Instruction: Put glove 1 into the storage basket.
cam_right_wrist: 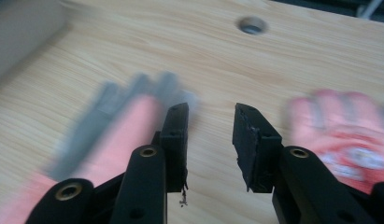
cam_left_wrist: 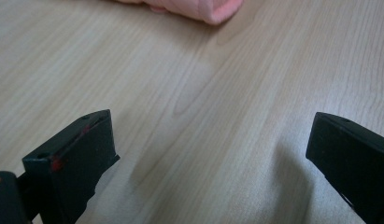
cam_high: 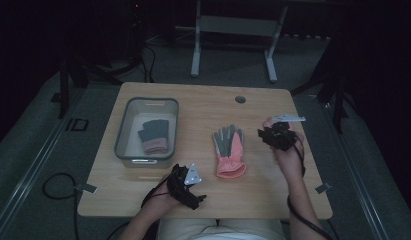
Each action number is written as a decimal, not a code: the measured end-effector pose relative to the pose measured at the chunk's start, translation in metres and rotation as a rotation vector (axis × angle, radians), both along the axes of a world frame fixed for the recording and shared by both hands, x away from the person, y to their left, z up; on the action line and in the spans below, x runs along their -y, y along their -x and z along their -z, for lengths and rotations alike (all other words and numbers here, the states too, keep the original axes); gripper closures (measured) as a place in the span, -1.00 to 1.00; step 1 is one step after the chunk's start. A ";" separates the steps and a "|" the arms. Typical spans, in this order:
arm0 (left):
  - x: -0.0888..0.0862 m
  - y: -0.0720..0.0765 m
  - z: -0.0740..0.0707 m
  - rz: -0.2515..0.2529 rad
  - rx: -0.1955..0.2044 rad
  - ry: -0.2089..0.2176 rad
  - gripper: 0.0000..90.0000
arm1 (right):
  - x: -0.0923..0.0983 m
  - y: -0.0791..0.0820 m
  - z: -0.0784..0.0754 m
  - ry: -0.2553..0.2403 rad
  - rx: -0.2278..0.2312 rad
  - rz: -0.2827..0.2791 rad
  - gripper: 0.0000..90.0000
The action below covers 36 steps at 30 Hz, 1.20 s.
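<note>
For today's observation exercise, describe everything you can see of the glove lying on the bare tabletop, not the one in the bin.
The glove lies flat in the middle of the wooden table, fingers pointing away from the person and cuff toward them. It looks like knitted fabric in salmon pink with a grey coated palm and fingers, palm side up. The cuff is ribbed and slightly bunched. It rests apart from the grey bin on its left, and neither gripper touches it. In the right gripper view it is motion-blurred; its pink cuff edge shows in the left gripper view.

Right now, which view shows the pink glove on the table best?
The high view: the pink glove lies whole and sharp, fingers away from the person. The right gripper view shows it motion-blurred beyond the jaws; the left gripper view catches just its pink cuff at the top edge.
</note>
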<state>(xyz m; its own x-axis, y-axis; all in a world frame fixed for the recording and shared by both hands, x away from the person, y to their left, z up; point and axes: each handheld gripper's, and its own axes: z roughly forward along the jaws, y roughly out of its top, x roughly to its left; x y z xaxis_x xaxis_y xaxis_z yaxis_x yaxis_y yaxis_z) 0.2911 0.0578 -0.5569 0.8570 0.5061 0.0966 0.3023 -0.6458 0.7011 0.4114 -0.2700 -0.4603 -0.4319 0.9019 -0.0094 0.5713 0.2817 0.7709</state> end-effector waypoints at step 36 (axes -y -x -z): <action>-0.003 0.000 0.001 -0.016 -0.016 0.010 -0.98 | 0.079 -0.053 0.040 0.167 -0.058 0.147 0.91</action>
